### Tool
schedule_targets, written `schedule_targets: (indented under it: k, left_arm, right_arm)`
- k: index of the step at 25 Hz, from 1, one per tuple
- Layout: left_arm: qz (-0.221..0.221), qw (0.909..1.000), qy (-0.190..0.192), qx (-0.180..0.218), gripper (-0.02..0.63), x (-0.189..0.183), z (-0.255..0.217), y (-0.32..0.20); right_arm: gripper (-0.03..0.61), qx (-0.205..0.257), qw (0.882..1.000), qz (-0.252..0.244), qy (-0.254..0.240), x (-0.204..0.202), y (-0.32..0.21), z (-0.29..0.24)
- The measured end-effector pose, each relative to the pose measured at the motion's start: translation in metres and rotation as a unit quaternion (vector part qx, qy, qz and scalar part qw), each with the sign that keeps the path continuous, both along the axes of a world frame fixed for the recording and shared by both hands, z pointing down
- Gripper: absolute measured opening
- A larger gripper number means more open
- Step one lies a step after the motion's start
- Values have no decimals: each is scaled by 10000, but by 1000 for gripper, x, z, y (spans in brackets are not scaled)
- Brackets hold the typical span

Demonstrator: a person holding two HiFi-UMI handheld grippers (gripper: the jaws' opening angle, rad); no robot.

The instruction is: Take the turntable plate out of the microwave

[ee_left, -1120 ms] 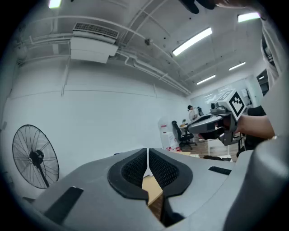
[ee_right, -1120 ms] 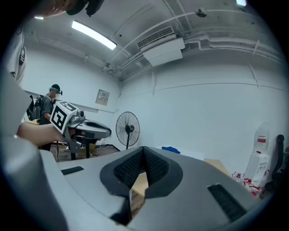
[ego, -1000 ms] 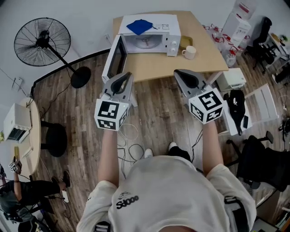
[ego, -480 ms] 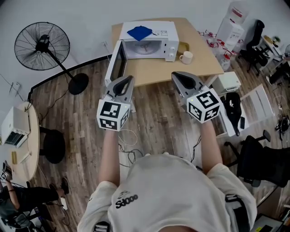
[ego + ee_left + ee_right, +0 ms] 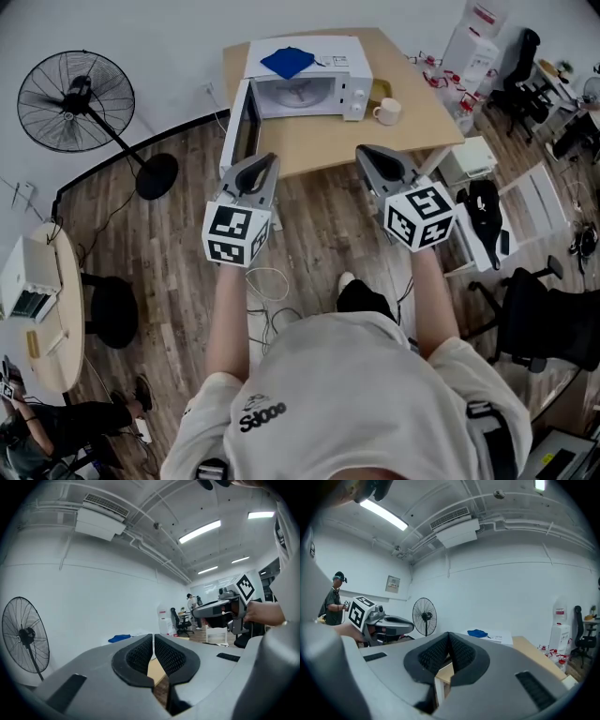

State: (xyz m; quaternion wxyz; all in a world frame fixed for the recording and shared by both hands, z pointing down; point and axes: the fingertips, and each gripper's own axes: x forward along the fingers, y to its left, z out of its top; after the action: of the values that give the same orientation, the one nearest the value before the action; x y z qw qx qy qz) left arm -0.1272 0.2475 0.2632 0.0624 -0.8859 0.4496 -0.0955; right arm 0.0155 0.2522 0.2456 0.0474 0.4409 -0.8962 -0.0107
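Note:
A white microwave [image 5: 309, 84] stands at the back of a wooden table [image 5: 375, 131], its door [image 5: 246, 127] swung open to the left. Inside it the glass turntable plate [image 5: 302, 92] is dimly visible. My left gripper [image 5: 264, 167] hangs short of the table's front edge, below the open door, shut with nothing between its pads. My right gripper [image 5: 367, 156] is level with it, also shut and empty, just before the table edge. In the left gripper view the jaws [image 5: 153, 645] meet; in the right gripper view the jaws [image 5: 449, 644] meet too.
A blue cloth [image 5: 288, 61] lies on top of the microwave and a white mug [image 5: 387, 112] stands right of it. A standing fan [image 5: 75, 98] is at the left, office chairs [image 5: 553, 328] and a white stand [image 5: 473, 159] at the right. Cables [image 5: 267, 300] trail on the wooden floor.
Both grippers have come a little closer to the table's front edge and the view has shifted with the person's step. Both stay shut.

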Motion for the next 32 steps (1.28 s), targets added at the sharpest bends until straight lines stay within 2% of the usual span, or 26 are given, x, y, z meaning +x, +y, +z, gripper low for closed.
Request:
schedule_targets:
  k: [6,8,17,24,28,32]
  left_arm:
    - [-165,9996,103,-205,28,0,20,-53]
    - [-185,9994,13,-294,28,5,31,-78]
    - [-511,9983,-64,-280,28,34,17,-249]
    - [-763,9962,-55,-427,28,58,11,-367]
    - [-889,9942,-38,-604,28,60,27,-411]
    - [-634,9934,-64,-953,28,69,54,-432]
  right_arm:
    - [6,-41,9998,-122,181,0,-48,19]
    - [6,-94,9997,-174,155,4,-75,30]
    - [6,6,9988,-464,166,40,-252,17]
    - [6,-58,9968,-788,136,60,-373,3]
    - [6,-219,9942,-1035,216,51,-417,18]
    - [6,-466,9922,-1129,246,37,-441,41]
